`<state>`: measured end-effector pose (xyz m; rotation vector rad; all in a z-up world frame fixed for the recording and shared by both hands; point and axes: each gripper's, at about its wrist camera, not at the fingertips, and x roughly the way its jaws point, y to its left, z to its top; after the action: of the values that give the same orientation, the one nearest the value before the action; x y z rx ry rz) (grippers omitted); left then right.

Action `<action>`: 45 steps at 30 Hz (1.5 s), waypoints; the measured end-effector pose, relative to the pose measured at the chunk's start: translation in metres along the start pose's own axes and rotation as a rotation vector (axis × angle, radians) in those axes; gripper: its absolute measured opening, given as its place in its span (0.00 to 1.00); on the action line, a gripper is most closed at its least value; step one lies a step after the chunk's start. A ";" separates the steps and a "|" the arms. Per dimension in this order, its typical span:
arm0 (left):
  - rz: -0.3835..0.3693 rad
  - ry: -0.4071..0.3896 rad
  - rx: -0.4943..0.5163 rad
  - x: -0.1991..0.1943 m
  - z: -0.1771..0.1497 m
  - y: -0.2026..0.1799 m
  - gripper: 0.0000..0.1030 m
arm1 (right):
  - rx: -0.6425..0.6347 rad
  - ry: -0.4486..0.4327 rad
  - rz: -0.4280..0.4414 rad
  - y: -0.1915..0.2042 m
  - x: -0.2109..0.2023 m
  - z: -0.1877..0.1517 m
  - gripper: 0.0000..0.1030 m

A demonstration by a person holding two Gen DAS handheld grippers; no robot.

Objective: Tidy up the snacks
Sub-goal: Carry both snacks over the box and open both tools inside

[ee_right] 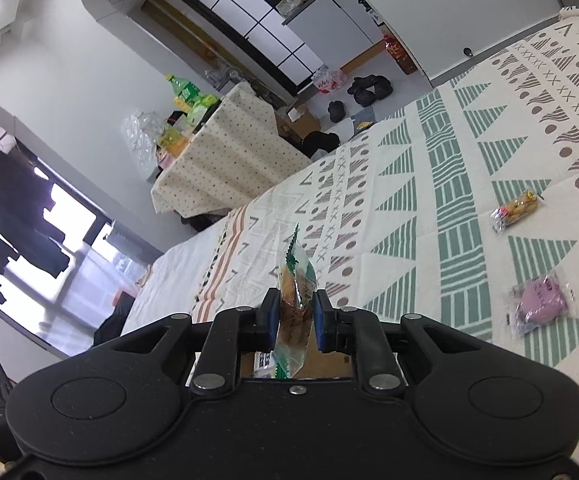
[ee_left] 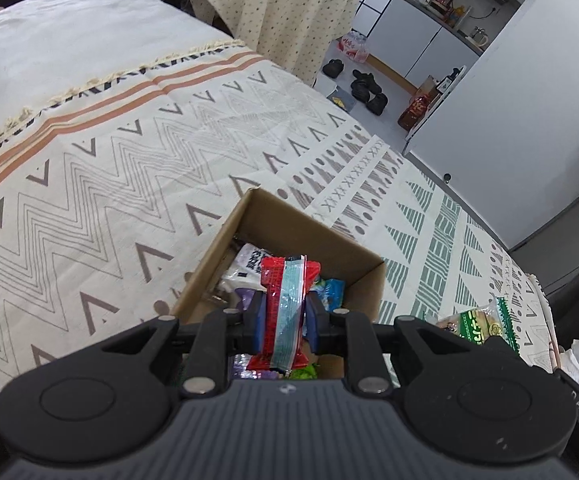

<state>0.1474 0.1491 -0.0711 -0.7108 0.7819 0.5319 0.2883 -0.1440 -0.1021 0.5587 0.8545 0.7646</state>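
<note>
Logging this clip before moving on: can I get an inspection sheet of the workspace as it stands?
Surface: patterned bedspread, flat.
Job's things: cardboard box open on the spread, several packets inside; yellow snack packet and purple snack packet lie loose on the spread, apart.
Clutter: nothing seen on the spread beyond the snacks.
Grippers: left tool shut on red snack packet above the box; right tool shut on green-edged snack packet.
Cables: nothing seen.
Surroundings: cloth-covered table stacked with goods, shoes on the floor, white cabinets.
</note>
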 end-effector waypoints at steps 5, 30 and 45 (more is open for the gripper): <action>-0.007 0.020 -0.017 0.008 0.003 0.015 0.20 | -0.005 0.012 -0.011 0.016 0.003 -0.012 0.17; -0.086 0.053 -0.063 -0.010 0.017 0.044 0.72 | -0.120 0.051 -0.128 0.095 0.022 -0.048 0.19; -0.098 0.046 -0.019 -0.033 0.001 0.037 0.92 | -0.107 0.013 -0.191 0.093 -0.013 -0.056 0.22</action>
<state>0.1035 0.1681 -0.0584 -0.7771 0.7815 0.4356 0.2022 -0.0901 -0.0613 0.3713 0.8600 0.6356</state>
